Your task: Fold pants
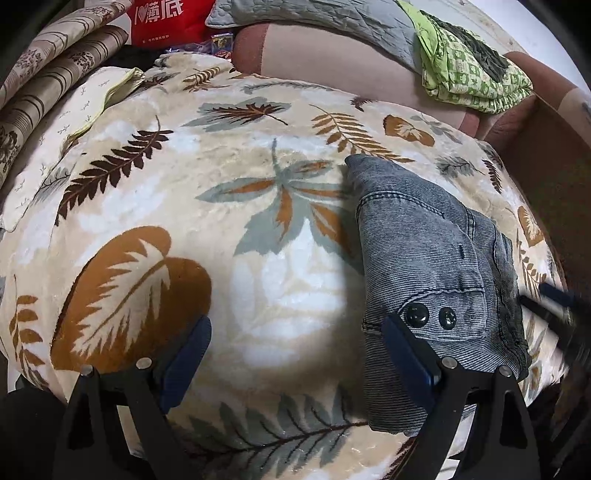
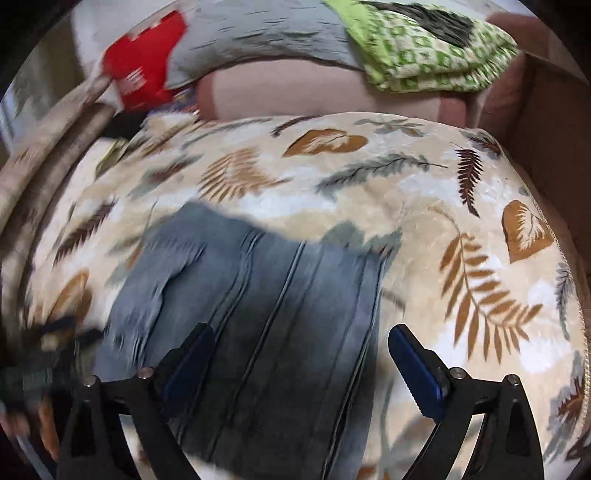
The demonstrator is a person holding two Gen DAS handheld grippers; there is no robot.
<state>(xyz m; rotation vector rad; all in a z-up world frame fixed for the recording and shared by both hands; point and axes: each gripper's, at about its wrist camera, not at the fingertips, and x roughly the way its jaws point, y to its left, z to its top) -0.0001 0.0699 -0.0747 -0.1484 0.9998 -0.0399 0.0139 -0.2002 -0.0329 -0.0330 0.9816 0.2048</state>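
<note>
Left tongs (image 1: 295, 354): spread wide, empty, beside the folded jeans (image 1: 432, 254).
Right tongs (image 2: 301, 356): wide, empty, over the denim.
Risk: plush leaf blanket (image 1: 184, 206) may bunch, skewing the fold.

Both wrist cameras look forward and down, from close above, at a leaf-print blanket (image 1: 258, 295) on a bed. The left view has the folded jeans (image 1: 436, 258) at its right; the right view sits directly over them, blurred. Both share the green patterned cloth (image 2: 436, 55).

A home bedroom: leaf-print blanket (image 1: 229, 229), pillows (image 1: 314, 22), folded bedding (image 2: 436, 55).
</note>
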